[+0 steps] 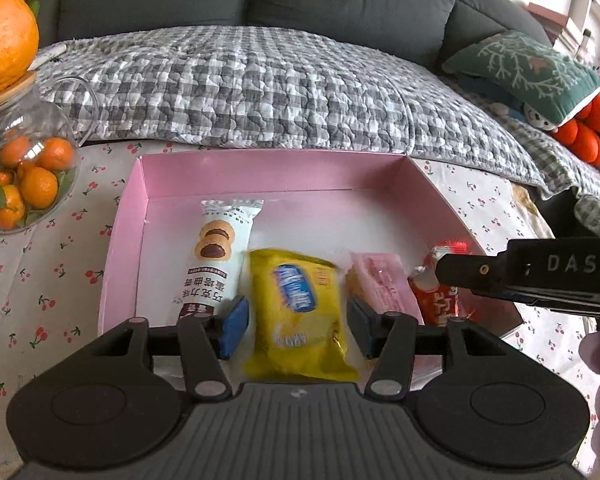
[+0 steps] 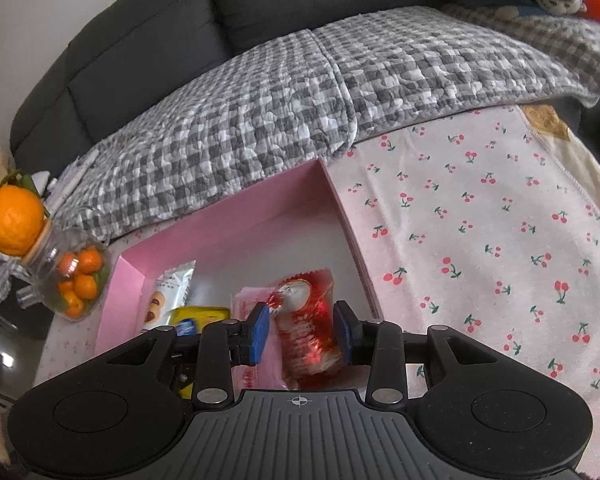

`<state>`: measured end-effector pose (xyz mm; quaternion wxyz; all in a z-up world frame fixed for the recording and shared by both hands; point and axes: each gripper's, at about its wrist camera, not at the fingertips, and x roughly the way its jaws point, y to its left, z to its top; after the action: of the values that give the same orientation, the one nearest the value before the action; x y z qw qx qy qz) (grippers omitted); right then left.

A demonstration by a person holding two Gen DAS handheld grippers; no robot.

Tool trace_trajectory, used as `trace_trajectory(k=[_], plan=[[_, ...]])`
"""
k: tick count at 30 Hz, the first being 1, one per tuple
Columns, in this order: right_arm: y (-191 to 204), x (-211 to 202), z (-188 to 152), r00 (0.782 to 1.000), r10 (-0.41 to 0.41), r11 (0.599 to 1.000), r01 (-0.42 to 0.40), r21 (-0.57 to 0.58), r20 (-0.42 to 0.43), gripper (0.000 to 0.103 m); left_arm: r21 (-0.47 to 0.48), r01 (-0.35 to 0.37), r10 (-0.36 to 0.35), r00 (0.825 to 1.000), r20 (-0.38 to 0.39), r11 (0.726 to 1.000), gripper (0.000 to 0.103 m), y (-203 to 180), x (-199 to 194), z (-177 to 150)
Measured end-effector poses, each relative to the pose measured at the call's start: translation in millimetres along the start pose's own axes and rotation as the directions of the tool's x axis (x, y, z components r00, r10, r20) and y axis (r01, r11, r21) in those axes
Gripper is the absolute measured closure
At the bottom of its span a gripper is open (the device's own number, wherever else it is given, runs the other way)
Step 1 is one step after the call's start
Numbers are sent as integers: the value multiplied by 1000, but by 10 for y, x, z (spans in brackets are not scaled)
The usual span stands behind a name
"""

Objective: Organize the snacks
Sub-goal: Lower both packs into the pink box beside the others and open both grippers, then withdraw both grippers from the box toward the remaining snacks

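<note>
Pink box (image 1: 126, 240) sits on the cherry-print cloth (image 2: 480, 240), far wall close to the sofa's grey checked quilt (image 1: 260, 88). Four snacks lie along the box's near edge. Left to right in the left wrist view: white cookie pack (image 1: 216, 252) w/ chocolate biscuits printed on it, yellow packet (image 1: 300, 312), pink packet (image 1: 384, 284), red packet (image 1: 440, 296) near the right wall.

Left gripper (image 1: 298, 326) straddles the yellow packet; jaws stand moderately wide, blue pads just beside the wrapper's edges, not pressing. Left pad sits close against the cookie pack's lower end, right pad close against the pink packet, so neighbours crowd both sides.

Right gripper (image 2: 302, 332) straddles the red packet (image 2: 308, 320); jaws narrower, small gaps to the wrapper, no squeeze seen. Pink packet (image 2: 248, 300) lies directly under and behind its left pad. In the left wrist view the right gripper's black finger crosses over the red packet's top.

Off the box's far-left corner: glass jar (image 1: 28, 176) of small oranges, lying tilted, w/ a big orange (image 1: 6, 40) at its wooden lid. Green cushion (image 1: 528, 68) on the sofa, far right.
</note>
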<state>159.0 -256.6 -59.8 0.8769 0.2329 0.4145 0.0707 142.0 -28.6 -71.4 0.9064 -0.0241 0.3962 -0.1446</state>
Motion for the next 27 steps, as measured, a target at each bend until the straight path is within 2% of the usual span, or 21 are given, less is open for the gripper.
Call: trace_trajectory(k=[2,5,8,13,19,27], plan=[[-21,-18,10,1000,12,1000,-12,21,4,48,-2,5,-5,1000,4,1000,37,4,-13,0],[-27,-55,25,1000,22,999,-23,34,12,45,2,6,-6,1000,8,1000,27,-2,-12,16],[-16,-95,37,999,30,999,-31,40,20,37,12,13,-13,1000,9,1000,18,-17,-32,14],[8,-170,35,999,37,998,-38,42,22,30,19,23,-23,1000,7,1000,7,-19,-122,14],[32,-307,15,999,34,999,-35,28,27,24,29,14,-15,1000,5,999,1,-26,-273,-15],[110,-503,-25,1000,-8,1000,8,-27,16,21,86,-10,11,1000,-13,996,1,-39,-454,-112]])
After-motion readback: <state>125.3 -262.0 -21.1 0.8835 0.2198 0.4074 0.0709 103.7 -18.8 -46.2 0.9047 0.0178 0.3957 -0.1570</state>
